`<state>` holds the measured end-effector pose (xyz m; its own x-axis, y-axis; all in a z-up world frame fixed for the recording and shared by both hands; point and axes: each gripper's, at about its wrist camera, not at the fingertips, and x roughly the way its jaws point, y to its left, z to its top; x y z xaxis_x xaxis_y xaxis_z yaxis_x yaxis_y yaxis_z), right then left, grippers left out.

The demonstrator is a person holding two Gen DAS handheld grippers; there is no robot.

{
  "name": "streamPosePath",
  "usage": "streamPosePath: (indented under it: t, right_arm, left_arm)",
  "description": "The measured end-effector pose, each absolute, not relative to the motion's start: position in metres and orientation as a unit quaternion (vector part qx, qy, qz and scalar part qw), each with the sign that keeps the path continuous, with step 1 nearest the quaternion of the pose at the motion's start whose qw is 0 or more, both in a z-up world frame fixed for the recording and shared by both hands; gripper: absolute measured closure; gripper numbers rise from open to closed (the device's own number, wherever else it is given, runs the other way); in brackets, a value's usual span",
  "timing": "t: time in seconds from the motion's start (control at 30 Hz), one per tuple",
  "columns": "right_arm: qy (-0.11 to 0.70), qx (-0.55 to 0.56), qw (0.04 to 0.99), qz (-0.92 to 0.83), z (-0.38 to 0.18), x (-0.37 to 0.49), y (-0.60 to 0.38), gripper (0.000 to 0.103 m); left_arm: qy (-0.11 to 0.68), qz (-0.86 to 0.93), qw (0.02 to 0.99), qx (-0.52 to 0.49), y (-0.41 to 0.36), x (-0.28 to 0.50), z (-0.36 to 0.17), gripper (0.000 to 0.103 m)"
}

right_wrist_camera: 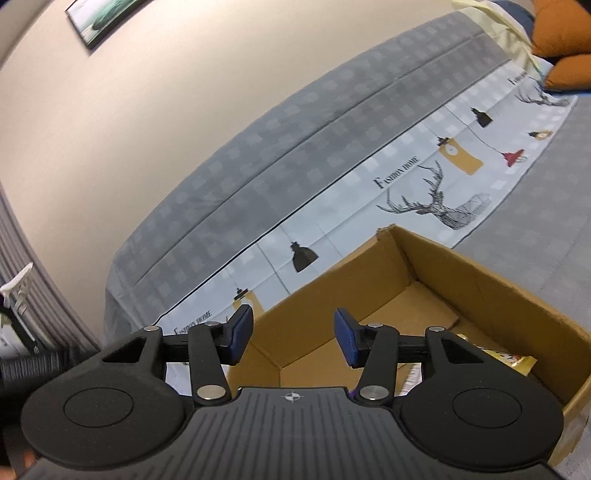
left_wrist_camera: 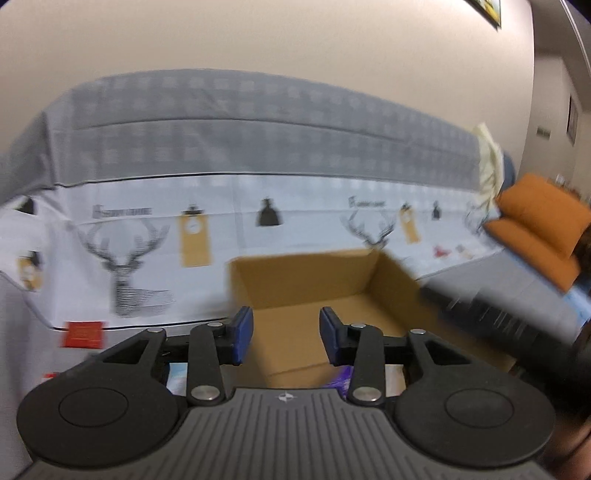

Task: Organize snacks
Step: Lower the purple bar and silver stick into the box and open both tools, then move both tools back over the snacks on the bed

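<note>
Box: I see an open brown cardboard box (right_wrist_camera: 436, 295) lying on the printed cloth, flaps up, near the front edge of the bed; most of its floor is bare.
Snacks in box: a yellow-gold packet (right_wrist_camera: 506, 360) lies against the box's right inner wall in the right wrist view; a purple wrapper (left_wrist_camera: 338, 380) and a pale blue-white packet (left_wrist_camera: 177, 374) show only as slivers under my left tool, so I cannot tell which side of the box wall the pale one is on.
Snacks outside box: a small red square packet (left_wrist_camera: 82, 334) lies on the cloth at its near edge, well to the left of the box.
Left tongs (left_wrist_camera: 285, 334): jaws apart, blue pads clear of everything, nothing between them; they point down over the near part of the box. View is motion-blurred.
Right tongs (right_wrist_camera: 292, 339): jaws apart, nothing between the pads; they point at the box's near left corner.
Other tool: a dark blurred shape (left_wrist_camera: 495, 321) crosses the box's right side in the left wrist view; I take it for my other tool but cannot confirm.
Cloth: white printed cloth (right_wrist_camera: 406, 192) with deer heads, lamps and lettering, spread along the bed.
Bed: grey checked cover (right_wrist_camera: 258, 158) runs behind the cloth to the wall.
Cushion: orange cushion (left_wrist_camera: 539, 218) at the bed's far right end.
Wall: framed picture (right_wrist_camera: 99, 18) hangs above.
</note>
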<state>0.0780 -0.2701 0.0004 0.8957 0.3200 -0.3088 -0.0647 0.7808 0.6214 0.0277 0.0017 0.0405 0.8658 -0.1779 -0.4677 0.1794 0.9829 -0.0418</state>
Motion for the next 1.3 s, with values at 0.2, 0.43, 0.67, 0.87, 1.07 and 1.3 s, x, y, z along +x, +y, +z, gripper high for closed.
streamPosePath:
  t: [0.2,0.43,0.67,0.87,1.07,1.3]
  right_arm:
    - [0.175,0.289,0.936,0.101,0.007,0.066,-0.261,0.043]
    - [0.207,0.245,0.941,0.108,0.009,0.069,-0.242,0.043]
    - [0.232,0.214,0.940,0.127,0.013,0.067,-0.227,0.043]
    - [0.241,0.209,0.941,0.113,0.012,0.067,-0.219,0.040]
    - [0.247,0.190,0.943,0.118,0.012,0.067,-0.208,0.040]
    - [0.254,0.181,0.943,0.119,0.011,0.068,-0.204,0.039]
  left_arm:
    - [0.246,-0.070,0.966,0.049,0.073,0.005,0.020,0.062]
    - [0.266,-0.039,0.963,-0.011,0.132,0.000,-0.008,0.062]
    - [0.270,0.015,0.963,-0.008,0.138,-0.002,-0.030,0.077]
    - [0.270,0.006,0.962,-0.022,0.144,-0.002,-0.031,0.077]
    - [0.293,0.054,0.953,-0.049,0.159,0.012,-0.035,0.077]
    - [0.342,0.139,0.928,-0.053,0.181,0.041,-0.052,0.077]
